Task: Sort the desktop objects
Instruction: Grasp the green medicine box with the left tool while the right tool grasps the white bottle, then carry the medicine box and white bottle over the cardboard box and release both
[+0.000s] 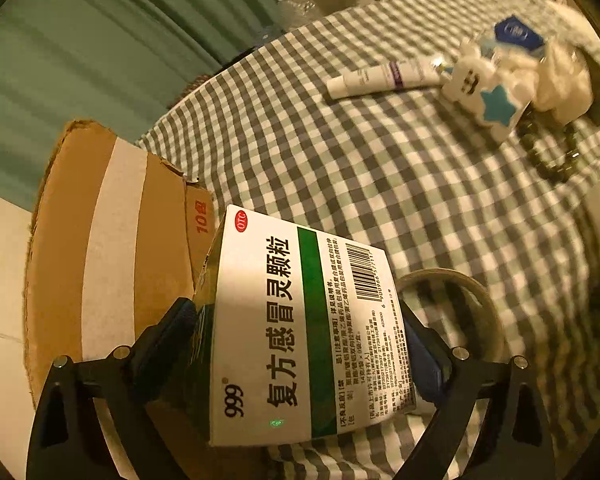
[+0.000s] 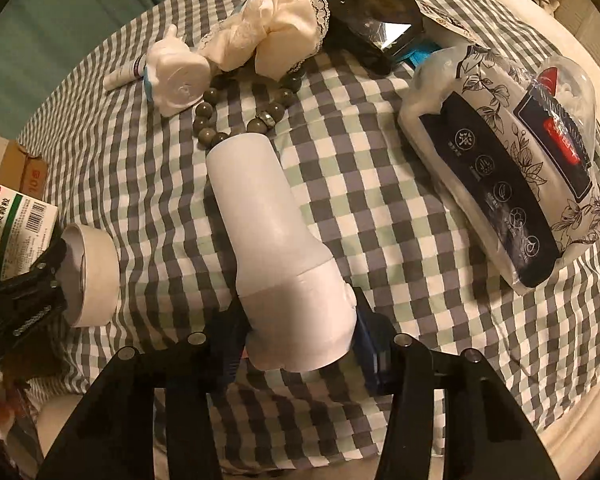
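My left gripper [image 1: 296,320] is shut on a white and green medicine box [image 1: 300,328], held over the checked tablecloth beside a cardboard box [image 1: 100,248]. The medicine box [image 2: 16,220] and left gripper [image 2: 20,300] also show at the left of the right wrist view. My right gripper [image 2: 296,324] is shut on the cap end of a white bottle [image 2: 272,240], which points away along the table toward a bead bracelet [image 2: 240,116].
A roll of tape [image 2: 92,276] lies near the left gripper. A white tube [image 1: 384,78], a white figure [image 2: 176,76], a cream lace cloth [image 2: 276,28], black goggles [image 2: 376,24] and a tissue pack [image 2: 500,184] lie on the round table [image 2: 380,208].
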The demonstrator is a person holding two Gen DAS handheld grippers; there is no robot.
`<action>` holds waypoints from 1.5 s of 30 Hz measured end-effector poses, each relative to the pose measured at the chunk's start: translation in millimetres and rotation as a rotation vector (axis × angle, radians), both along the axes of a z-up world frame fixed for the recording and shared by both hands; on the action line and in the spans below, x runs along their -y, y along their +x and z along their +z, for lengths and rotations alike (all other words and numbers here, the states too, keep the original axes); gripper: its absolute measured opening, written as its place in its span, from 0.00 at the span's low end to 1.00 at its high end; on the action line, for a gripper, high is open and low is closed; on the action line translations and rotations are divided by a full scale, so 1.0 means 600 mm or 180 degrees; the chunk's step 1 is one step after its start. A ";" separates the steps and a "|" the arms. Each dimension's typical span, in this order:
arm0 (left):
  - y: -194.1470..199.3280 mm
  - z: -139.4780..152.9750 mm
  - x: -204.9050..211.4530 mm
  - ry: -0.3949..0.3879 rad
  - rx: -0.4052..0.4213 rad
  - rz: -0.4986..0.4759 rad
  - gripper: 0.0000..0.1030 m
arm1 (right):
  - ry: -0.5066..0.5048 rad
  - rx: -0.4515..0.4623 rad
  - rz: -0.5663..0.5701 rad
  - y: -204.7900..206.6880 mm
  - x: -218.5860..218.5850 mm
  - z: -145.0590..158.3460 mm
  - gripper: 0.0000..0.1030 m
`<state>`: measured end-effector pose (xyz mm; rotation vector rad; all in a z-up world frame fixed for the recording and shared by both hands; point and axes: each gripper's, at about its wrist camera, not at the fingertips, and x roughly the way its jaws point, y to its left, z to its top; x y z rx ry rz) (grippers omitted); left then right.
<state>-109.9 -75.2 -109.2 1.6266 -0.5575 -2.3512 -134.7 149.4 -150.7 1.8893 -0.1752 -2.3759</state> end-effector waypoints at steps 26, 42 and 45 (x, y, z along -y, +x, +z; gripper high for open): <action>0.101 0.341 0.130 0.1683 -0.1229 0.0018 0.91 | -0.0855 -0.0855 0.0303 0.071 0.077 0.288 0.46; 0.174 0.272 0.412 0.1592 -0.1226 0.1013 0.93 | -0.1020 -0.0663 0.1473 0.082 0.450 0.315 0.48; 0.163 0.257 0.424 0.1599 -0.1240 0.1124 0.98 | -0.1034 -0.0606 0.1515 0.072 0.480 0.300 0.52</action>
